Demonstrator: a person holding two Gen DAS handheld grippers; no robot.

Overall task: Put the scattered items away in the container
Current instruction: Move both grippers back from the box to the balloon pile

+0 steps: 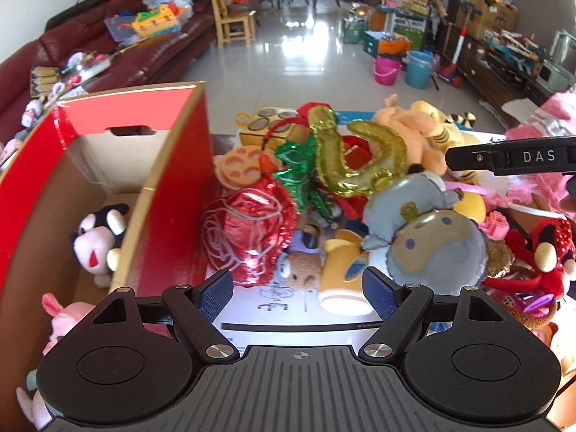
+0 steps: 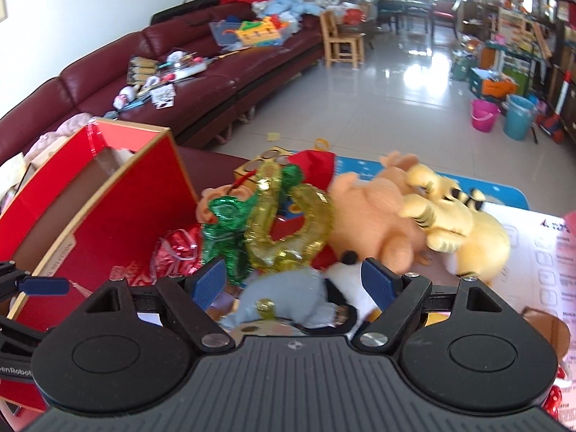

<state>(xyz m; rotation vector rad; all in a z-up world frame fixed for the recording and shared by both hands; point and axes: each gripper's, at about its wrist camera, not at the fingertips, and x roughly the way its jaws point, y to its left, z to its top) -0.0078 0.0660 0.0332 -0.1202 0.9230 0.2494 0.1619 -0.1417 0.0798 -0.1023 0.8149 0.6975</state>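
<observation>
A red cardboard box stands at the left; it also shows in the right wrist view. Inside lie a black-and-white plush and a pink plush. Right of it is a pile: red foil balloon, green-and-gold foil balloon, grey-blue foil balloon, yellow cup, peach plush, yellow tiger plush. My left gripper is open and empty, low over the pile's near edge. My right gripper is open above the grey-blue balloon; its finger shows in the left wrist view.
A red Minnie plush and pink items lie at the right. White paper sheets lie under the pile. A maroon sofa with clutter runs behind. Pink and blue buckets stand on the tiled floor.
</observation>
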